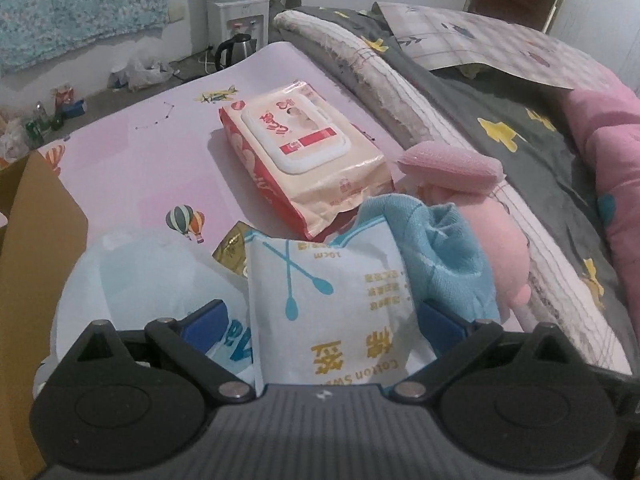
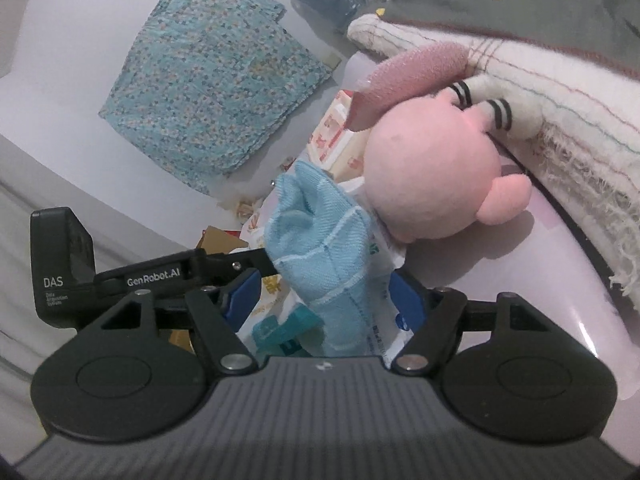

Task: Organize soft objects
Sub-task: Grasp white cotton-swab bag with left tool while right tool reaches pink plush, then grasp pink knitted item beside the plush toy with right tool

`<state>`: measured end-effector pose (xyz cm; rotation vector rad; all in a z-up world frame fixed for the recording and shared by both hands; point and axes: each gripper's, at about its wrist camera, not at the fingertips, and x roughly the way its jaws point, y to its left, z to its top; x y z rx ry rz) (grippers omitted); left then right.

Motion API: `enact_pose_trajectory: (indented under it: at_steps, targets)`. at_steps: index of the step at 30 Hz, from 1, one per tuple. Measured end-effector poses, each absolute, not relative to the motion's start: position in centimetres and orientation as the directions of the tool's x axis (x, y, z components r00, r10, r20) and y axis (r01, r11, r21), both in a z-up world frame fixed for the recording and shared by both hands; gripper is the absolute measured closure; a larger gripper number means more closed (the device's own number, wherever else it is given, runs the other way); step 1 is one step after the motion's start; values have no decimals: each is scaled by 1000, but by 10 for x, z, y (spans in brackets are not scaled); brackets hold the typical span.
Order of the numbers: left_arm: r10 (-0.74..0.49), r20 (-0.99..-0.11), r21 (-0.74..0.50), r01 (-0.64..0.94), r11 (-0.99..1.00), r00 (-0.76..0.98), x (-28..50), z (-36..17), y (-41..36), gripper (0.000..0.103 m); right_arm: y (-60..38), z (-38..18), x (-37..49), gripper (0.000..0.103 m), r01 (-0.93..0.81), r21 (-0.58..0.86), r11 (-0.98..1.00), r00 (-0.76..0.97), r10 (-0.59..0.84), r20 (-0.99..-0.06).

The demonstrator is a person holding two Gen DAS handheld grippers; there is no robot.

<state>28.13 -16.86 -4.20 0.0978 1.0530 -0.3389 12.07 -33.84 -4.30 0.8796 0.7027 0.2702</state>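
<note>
My left gripper is open, its blue pads either side of a white cotton swab bag that lies between them. Beside the bag are a blue cloth, a pink plush toy, a pink sponge and a wet wipes pack on the pink mat. My right gripper is open around the blue cloth, which drapes over a white pack. The pink plush lies just beyond it, with the sponge behind.
A cardboard box stands at the left. A clear plastic bag lies near my left gripper. Grey bedding and a rolled quilt border the mat on the right. A kettle and water dispenser stand beyond the far edge.
</note>
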Motion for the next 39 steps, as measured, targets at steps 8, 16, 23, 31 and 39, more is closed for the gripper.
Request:
enact_pose_trajectory:
  at_steps: [8, 16, 23, 31, 39]
  targets:
    - [-254, -873, -132, 300, 945, 416, 282, -37, -169, 2, -340, -53, 128, 33, 63, 807, 587, 747, 509, -428]
    - [-253, -873, -134, 293, 947, 417, 282, -45, -175, 14, -340, -60, 123, 34, 79, 814, 575, 744, 509, -432]
    - [-311, -860, -225, 246, 943, 405, 278, -38, -157, 36, -343, -54, 134, 35, 79, 810, 581, 763, 488, -424]
    - [-361, -829, -278, 247, 929, 427, 259, -19, -142, 39, -326, -52, 155, 46, 91, 766, 637, 732, 479, -485]
    - [-431, -771, -347, 258, 902, 469, 246, 1, -123, 39, -368, 6, 131, 40, 55, 795, 604, 818, 430, -383]
